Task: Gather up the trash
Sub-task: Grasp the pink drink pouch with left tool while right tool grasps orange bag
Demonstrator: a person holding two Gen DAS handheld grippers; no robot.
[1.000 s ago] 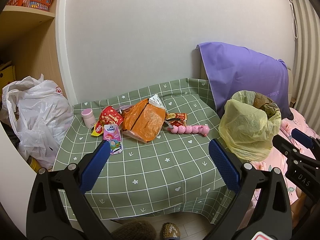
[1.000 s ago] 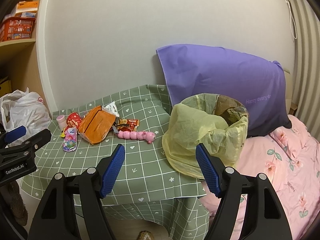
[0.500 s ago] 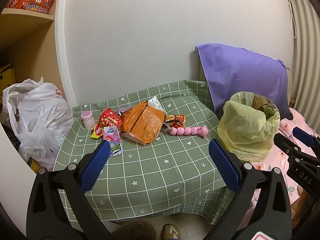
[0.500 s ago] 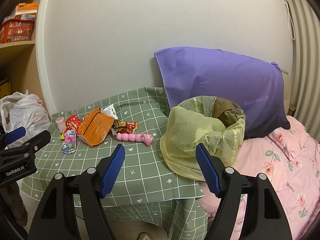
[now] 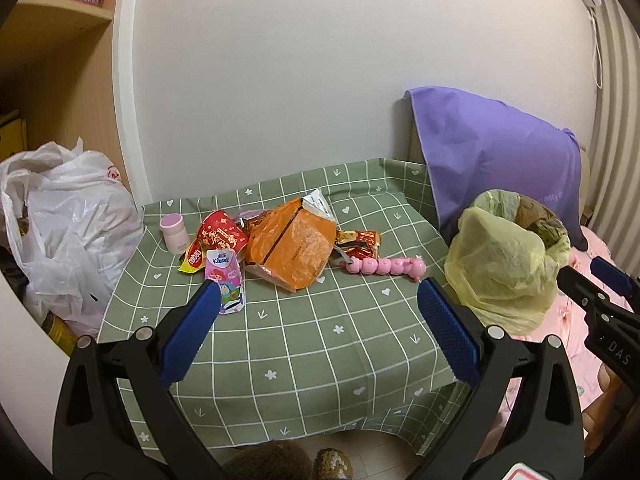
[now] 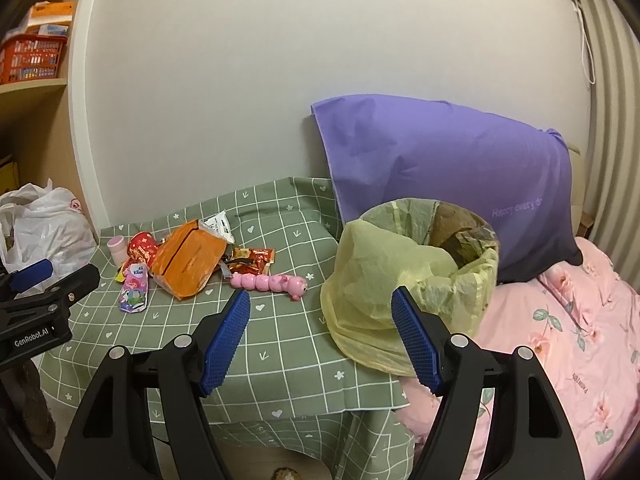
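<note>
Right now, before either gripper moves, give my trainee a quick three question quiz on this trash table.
1. True or false: the left gripper already holds a wrapper.
2. Which lies nearest the yellow-lined bin? A) pink cup B) pink caterpillar toy C) Kleenex pack
3. Fill in: the large orange bag lies on the green checked ____.

Key: 1 false, both grippers are open and empty. 2 B. 3 tablecloth.

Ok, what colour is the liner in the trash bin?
Pale yellow liner, clearest in the right wrist view.
</note>
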